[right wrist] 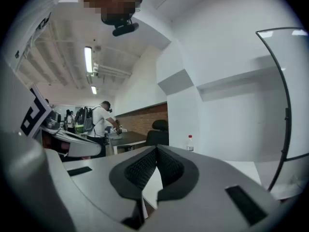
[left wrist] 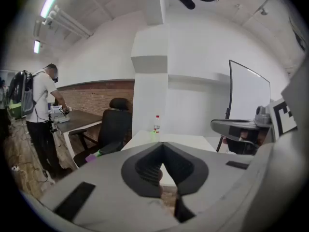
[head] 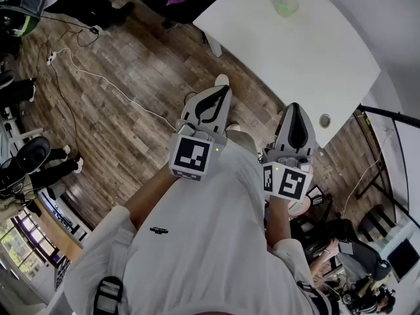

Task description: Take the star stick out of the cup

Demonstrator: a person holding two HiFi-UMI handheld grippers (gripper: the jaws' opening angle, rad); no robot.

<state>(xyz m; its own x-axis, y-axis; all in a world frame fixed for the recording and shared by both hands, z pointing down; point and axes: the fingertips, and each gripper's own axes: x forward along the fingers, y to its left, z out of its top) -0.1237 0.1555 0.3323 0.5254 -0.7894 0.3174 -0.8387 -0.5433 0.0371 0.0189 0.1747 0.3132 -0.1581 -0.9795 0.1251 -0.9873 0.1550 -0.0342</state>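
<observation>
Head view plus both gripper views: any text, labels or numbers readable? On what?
No text reads clearly in any view.
Shirt logo: small dark print, too small to read.
Bottle label: blurred, unreadable.
Left marker cube, right marker cube: black-and-white square patterns only, no letters or numbers.

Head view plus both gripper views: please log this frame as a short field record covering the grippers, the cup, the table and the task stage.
left gripper: jaws together, nothing between them
right gripper: jaws together, nothing between them
gripper position: both held close to the person's torso, over the wood floor, short of the table
table: white
cup: clear, standing on the table, untouched
cup contents: something green, shape too small to tell
bottle: red cap, on the table beyond the cup
task stage: not begun
</observation>
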